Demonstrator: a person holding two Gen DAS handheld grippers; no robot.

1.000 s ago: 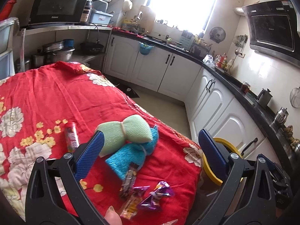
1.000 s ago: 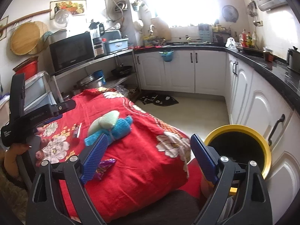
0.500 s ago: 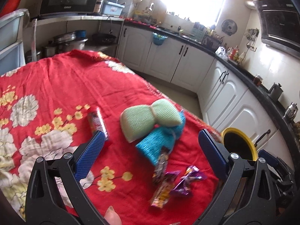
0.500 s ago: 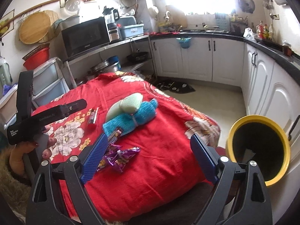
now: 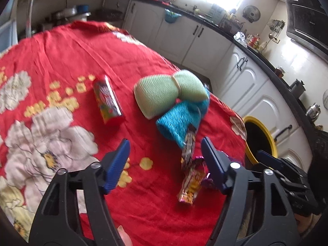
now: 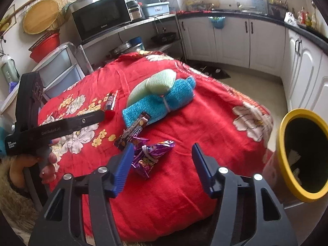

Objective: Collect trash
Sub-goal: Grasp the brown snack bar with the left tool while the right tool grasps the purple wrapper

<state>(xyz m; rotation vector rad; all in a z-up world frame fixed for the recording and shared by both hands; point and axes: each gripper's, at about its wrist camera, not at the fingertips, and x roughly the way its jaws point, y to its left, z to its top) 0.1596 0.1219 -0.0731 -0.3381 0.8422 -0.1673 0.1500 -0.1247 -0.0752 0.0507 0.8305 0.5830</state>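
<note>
Snack wrappers lie on a red flowered tablecloth: a dark bar wrapper, a yellow-orange packet, purple wrappers and a red wrapper. A yellow-rimmed bin stands off the table's right side. My left gripper is open above the cloth, just left of the wrappers. My right gripper is open and empty, hovering right beside the purple wrappers.
A green sponge and a blue cloth lie bundled mid-table. White cabinets and a black counter run along the right and back. A microwave sits on a shelf at the back left.
Both grippers have moved forward and down toward the wrappers on the table. Both sets of jaws have narrowed somewhat but stay open.
</note>
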